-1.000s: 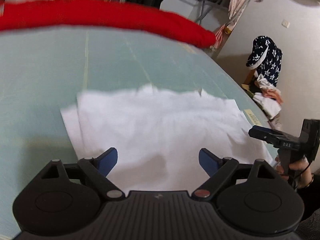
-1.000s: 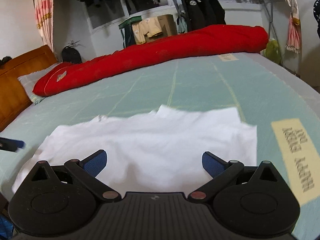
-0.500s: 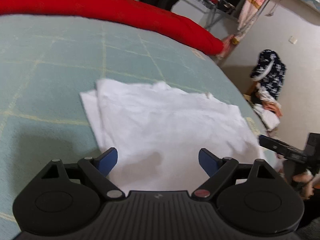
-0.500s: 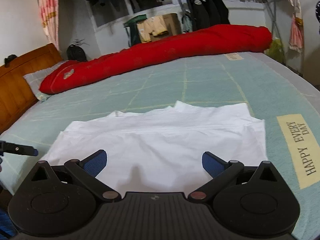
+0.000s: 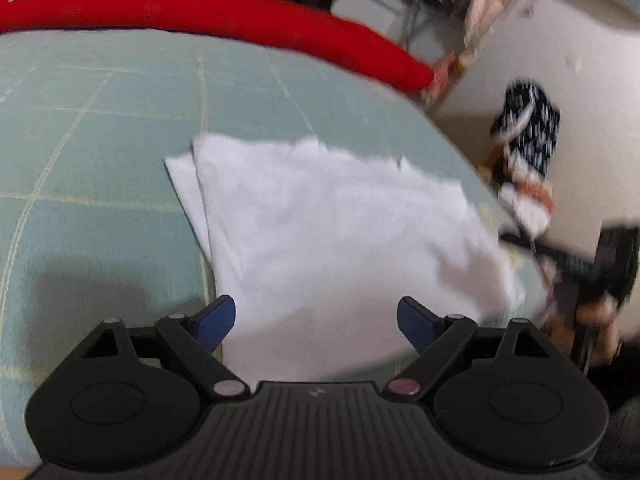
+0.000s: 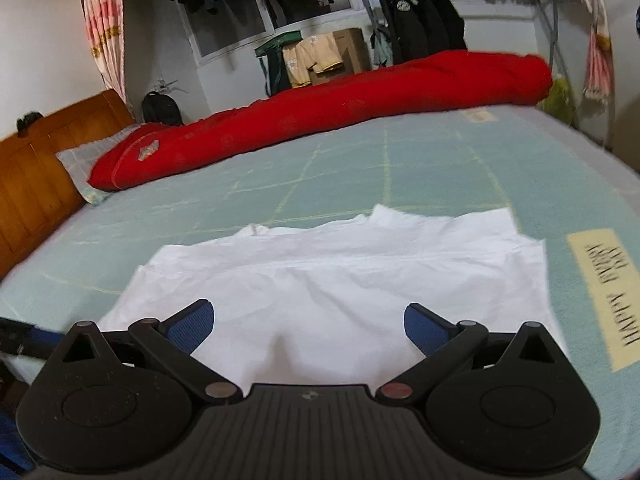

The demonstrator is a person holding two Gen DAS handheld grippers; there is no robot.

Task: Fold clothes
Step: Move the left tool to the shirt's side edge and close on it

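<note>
A white garment (image 5: pixel 340 232) lies partly folded and flat on the pale green bed; it also shows in the right wrist view (image 6: pixel 340 280). My left gripper (image 5: pixel 316 322) is open and empty, its blue pads over the garment's near edge. My right gripper (image 6: pixel 308 326) is open and empty, hovering over the garment's near side. The right gripper's body (image 5: pixel 592 264) shows blurred at the right edge of the left wrist view. The left gripper's tip (image 6: pixel 24 338) shows at the left edge of the right wrist view.
A long red quilt roll (image 6: pixel 340 120) lies along the bed's far side. A wooden headboard (image 6: pixel 36 176) and a pillow stand at the left. A yellow label (image 6: pixel 600 296) is printed on the bed cover (image 6: pixel 440 168). Clothes (image 5: pixel 528 148) are piled by the wall beyond the bed.
Both grippers stay open and empty. The left wrist view has swung and drawn slightly back; the right gripper has lifted a little. The garment lies as before.
</note>
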